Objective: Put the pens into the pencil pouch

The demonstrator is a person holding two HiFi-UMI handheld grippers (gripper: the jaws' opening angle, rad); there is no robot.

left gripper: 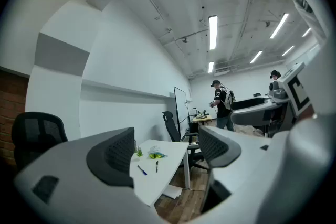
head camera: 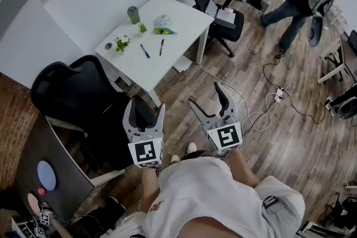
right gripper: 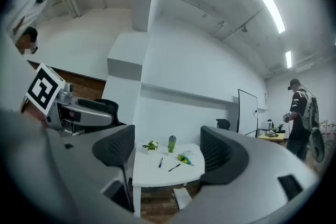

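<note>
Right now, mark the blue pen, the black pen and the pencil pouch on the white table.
slim blue pen [head camera: 144, 51], head view, mid-barrel.
slim black pen [head camera: 162, 47], head view, mid-barrel.
pale pencil pouch with green edge [head camera: 163, 23], head view, centre of its pale top.

walls white [head camera: 56, 19] | floor wood planks [head camera: 290, 136] | white table [head camera: 179, 13] | black chairs [head camera: 78, 97] | ceiling strip lights [left gripper: 212, 32]

I saw the blue pen [head camera: 145, 51] and the black pen [head camera: 162, 47] lying on the white surface [head camera: 177, 13] near the pouch [head camera: 163, 23]. My left gripper [head camera: 146, 111] and right gripper [head camera: 207, 100] hung well away, jaws apart.
</note>
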